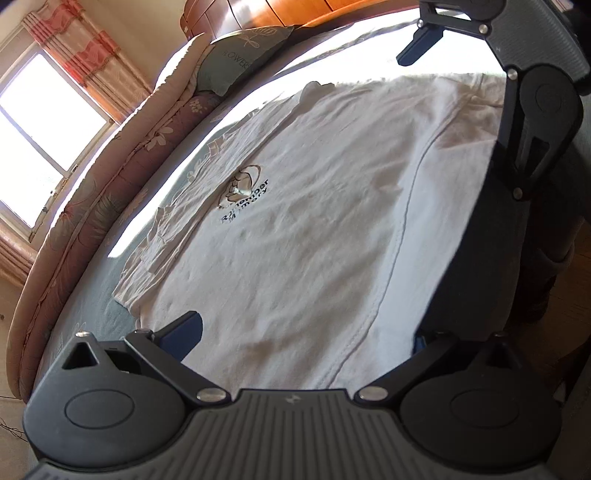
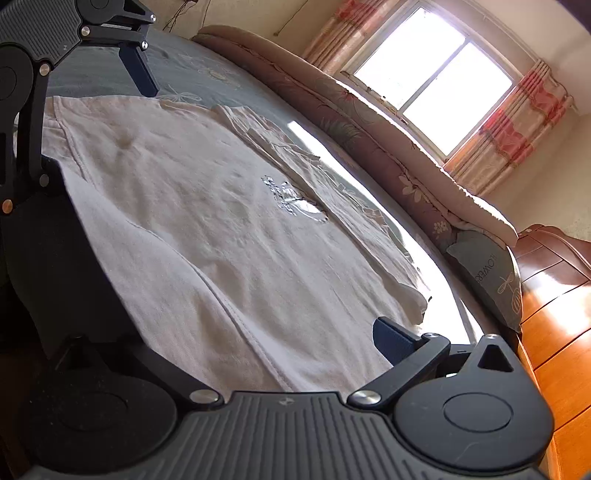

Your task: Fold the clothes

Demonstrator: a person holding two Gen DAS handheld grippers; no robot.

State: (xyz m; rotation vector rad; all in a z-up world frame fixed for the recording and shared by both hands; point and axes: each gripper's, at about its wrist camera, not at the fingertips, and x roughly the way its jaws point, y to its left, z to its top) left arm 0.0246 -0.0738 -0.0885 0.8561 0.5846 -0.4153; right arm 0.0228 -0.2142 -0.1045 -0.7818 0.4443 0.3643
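We find the white shirt (image 1: 295, 221) spread flat on the bed (image 1: 92, 317), chest side up, with a small dark printed logo (image 1: 243, 195) near its middle. In the right wrist view the same shirt (image 2: 221, 229) fills the centre of the frame, and the logo (image 2: 295, 201) catches the light. One sleeve lies folded in over the body along the far side, towards the window. A stitched hem or seam runs along the near edge of the cloth. Faint brownish marks show on the fabric.

We see the left gripper (image 1: 306, 339) released, its two blue fingers spread wide over the near edge of the shirt, with cloth between them and nothing clamped. One finger rests over the cloth at the lower left; the other is largely in shadow at the lower right. The right gripper (image 2: 266, 347) is likewise spread wide at the opposite end of the shirt, grasping nothing. Each gripper appears at the far corner of the other's view.

Beyond the shirt, a rolled flowered quilt (image 1: 110, 177) lies along the far side of the bed. A grey-green pillow (image 1: 240, 55) with lettering rests against the wooden headboard (image 1: 295, 11). A bright window (image 2: 432, 77) with red and cream curtains (image 2: 517, 122) stands behind the quilt.
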